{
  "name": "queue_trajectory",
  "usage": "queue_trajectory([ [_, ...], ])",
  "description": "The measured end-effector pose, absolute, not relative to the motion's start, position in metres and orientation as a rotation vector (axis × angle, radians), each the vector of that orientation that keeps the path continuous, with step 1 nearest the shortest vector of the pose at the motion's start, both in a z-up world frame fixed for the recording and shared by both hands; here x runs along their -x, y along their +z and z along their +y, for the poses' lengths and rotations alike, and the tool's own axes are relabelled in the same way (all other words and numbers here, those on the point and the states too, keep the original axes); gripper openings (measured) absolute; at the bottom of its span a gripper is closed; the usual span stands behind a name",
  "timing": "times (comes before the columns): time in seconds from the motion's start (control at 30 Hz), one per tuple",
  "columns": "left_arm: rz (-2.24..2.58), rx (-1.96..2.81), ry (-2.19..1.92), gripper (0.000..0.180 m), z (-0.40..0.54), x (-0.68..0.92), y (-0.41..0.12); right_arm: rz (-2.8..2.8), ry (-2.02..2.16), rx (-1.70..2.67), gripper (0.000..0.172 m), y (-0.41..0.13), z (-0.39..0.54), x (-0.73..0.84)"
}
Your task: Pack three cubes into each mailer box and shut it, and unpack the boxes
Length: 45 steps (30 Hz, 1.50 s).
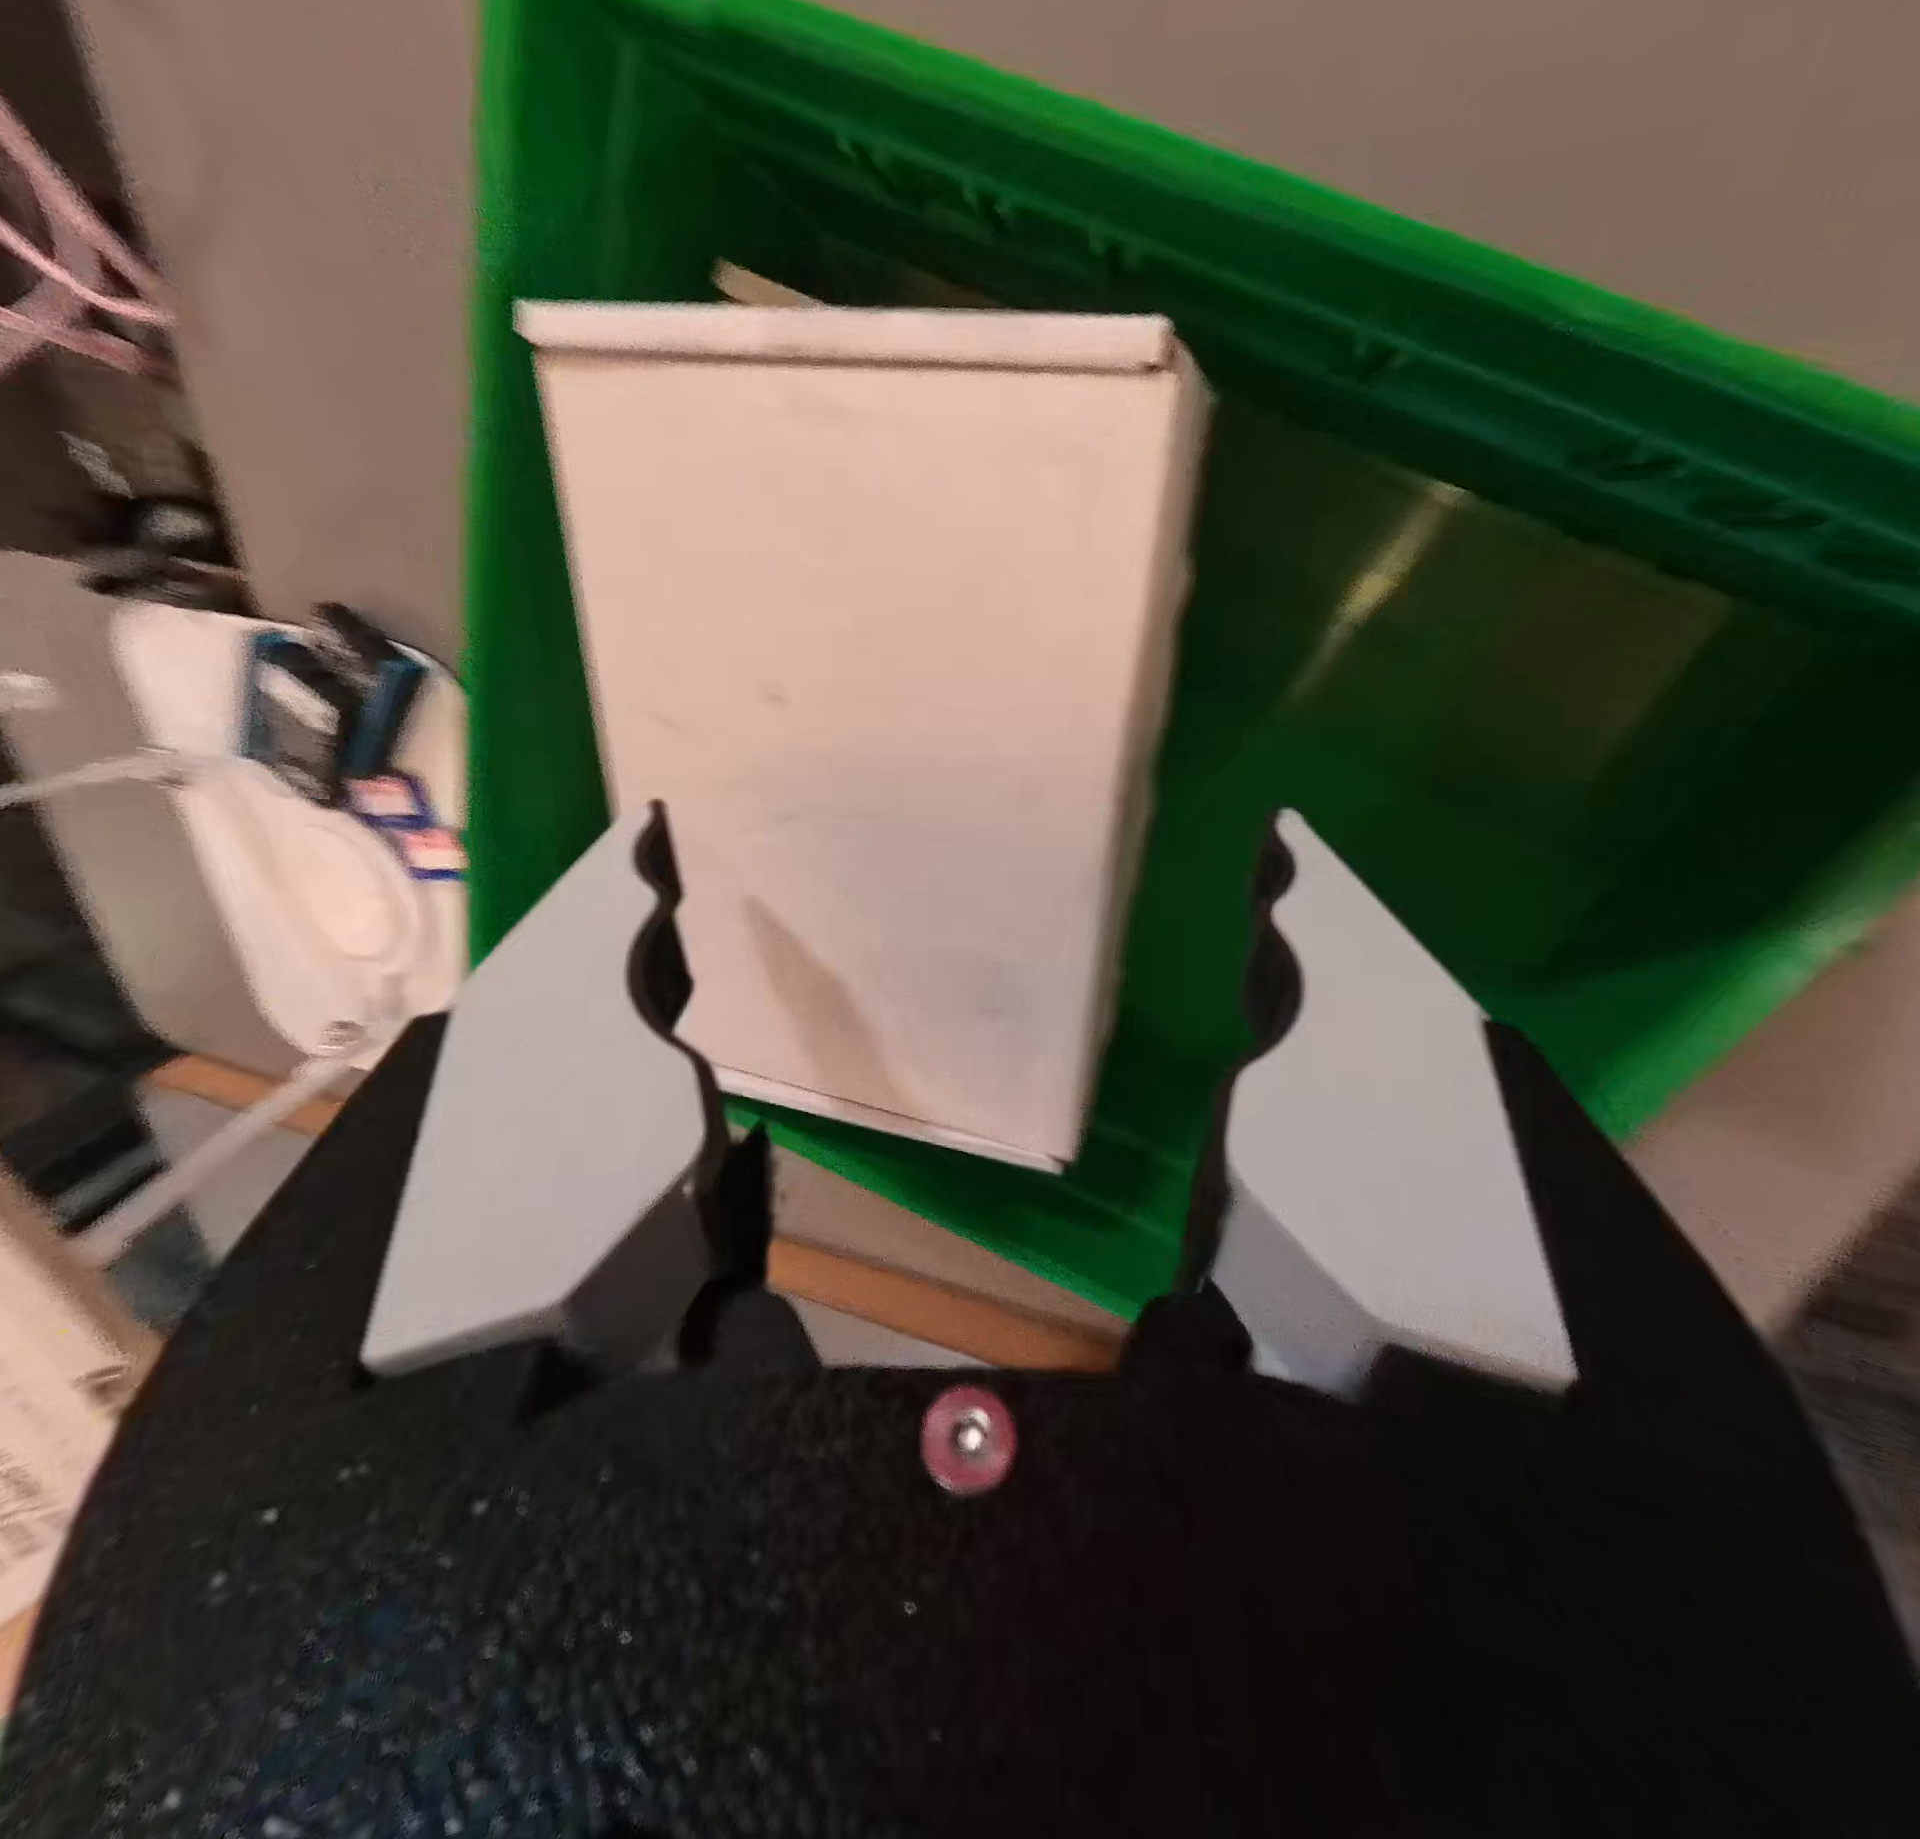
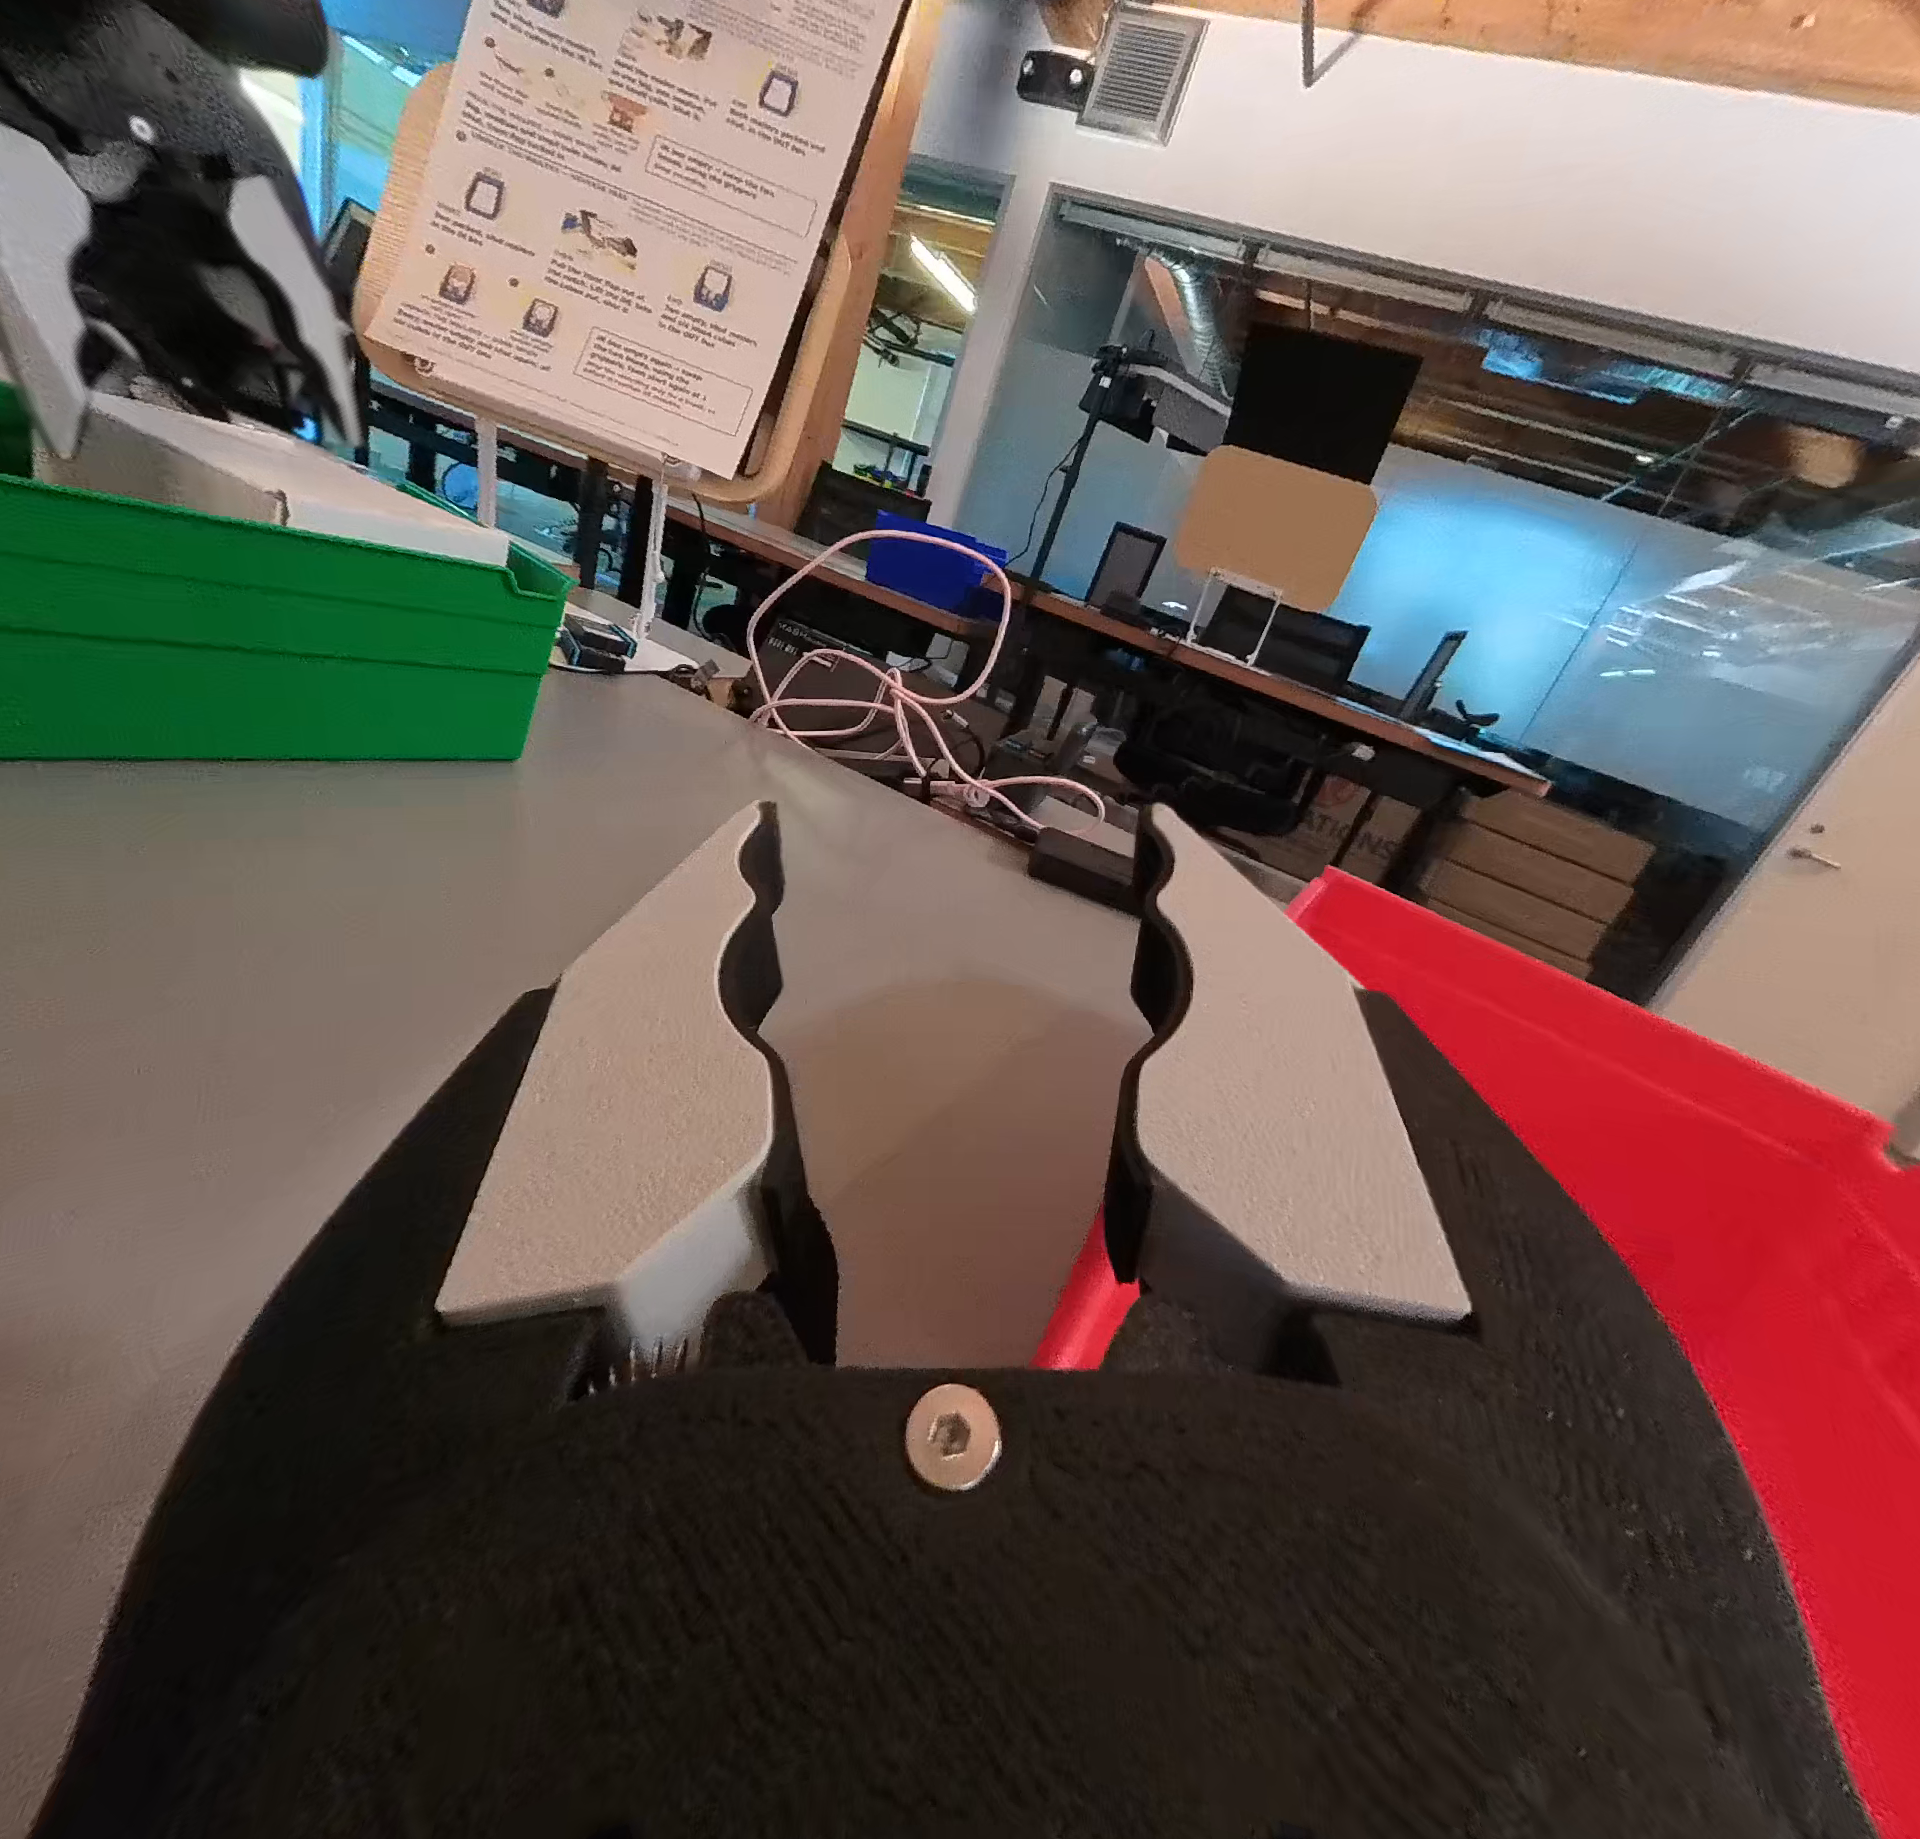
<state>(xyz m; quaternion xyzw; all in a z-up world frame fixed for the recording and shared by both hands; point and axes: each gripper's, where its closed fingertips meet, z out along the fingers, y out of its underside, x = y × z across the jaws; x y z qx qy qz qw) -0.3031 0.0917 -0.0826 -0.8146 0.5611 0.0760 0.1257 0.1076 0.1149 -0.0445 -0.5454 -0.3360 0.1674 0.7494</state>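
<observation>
A shut white mailer box [image 1: 873,698] lies in the green bin [image 1: 1455,418]. My left gripper [image 1: 969,813] is open wide over the box's near end. The left pad [image 1: 655,958] is at the box's edge, and a gap shows between the right pad [image 1: 1273,958] and the box. The right wrist view shows this gripper [image 2: 197,433] above the white box [image 2: 312,501] in the green bin [image 2: 260,636]. My right gripper [image 2: 958,813] is open and empty, low over the grey table [image 2: 260,958]. No cubes are in view.
A red bin [image 2: 1610,1166] sits just right of my right gripper. An instruction sheet on a stand [image 2: 644,179] rises behind the green bin. Pink cables [image 2: 894,698] and a black adapter [image 2: 1081,859] lie at the table's far edge. About 40 cm separates my left fingertips from my right.
</observation>
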Motion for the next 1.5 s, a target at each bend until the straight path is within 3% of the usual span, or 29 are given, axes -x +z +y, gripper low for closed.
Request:
queue_trajectory([
  [0.13, 1.577, 2.407, 0.247, 0.134, 0.112, 0.312, -0.095, -0.740, 0.378, 1.200, 0.069, -0.047, 0.116, -0.106],
  [0.37, 1.481, 2.626, -0.002, 0.139, 0.109, 0.322, -0.126, -0.782, 0.403, 1.242, 0.071, -0.057, 0.117, -0.100],
  [0.4, 1.472, 2.622, -0.013, 0.138, 0.108, 0.321, -0.126, -0.807, 0.427, 1.236, 0.069, -0.057, 0.113, -0.096],
  [0.53, 1.516, 2.566, 0.087, 0.136, 0.102, 0.325, -0.122, -0.937, 0.502, 1.067, 0.035, -0.039, 0.075, -0.074],
  [0.67, 1.471, 2.476, 0.216, 0.134, 0.100, 0.324, -0.087, -1.005, 0.633, 1.210, 0.049, -0.046, 0.077, -0.035],
  [0.83, 1.346, 2.302, 0.320, 0.134, 0.121, 0.293, -0.007, -0.856, 1.116, 1.250, 0.043, 0.013, 0.083, 0.008],
  [0.97, 1.405, 2.148, 0.199, 0.134, 0.127, 0.217, 0.016, -0.708, 1.070, 1.504, 0.042, -0.032, 0.177, 0.025],
  [1.13, 1.560, 2.040, 0.040, 0.134, 0.129, 0.113, -0.015, -0.508, 0.800, 1.740, 0.037, -0.106, 0.270, -0.008],
  [1.5, 1.556, 2.056, -0.291, 0.133, 0.156, 0.007, -0.113, -0.494, 0.275, 1.674, 0.035, -0.106, 0.329, -0.101],
])
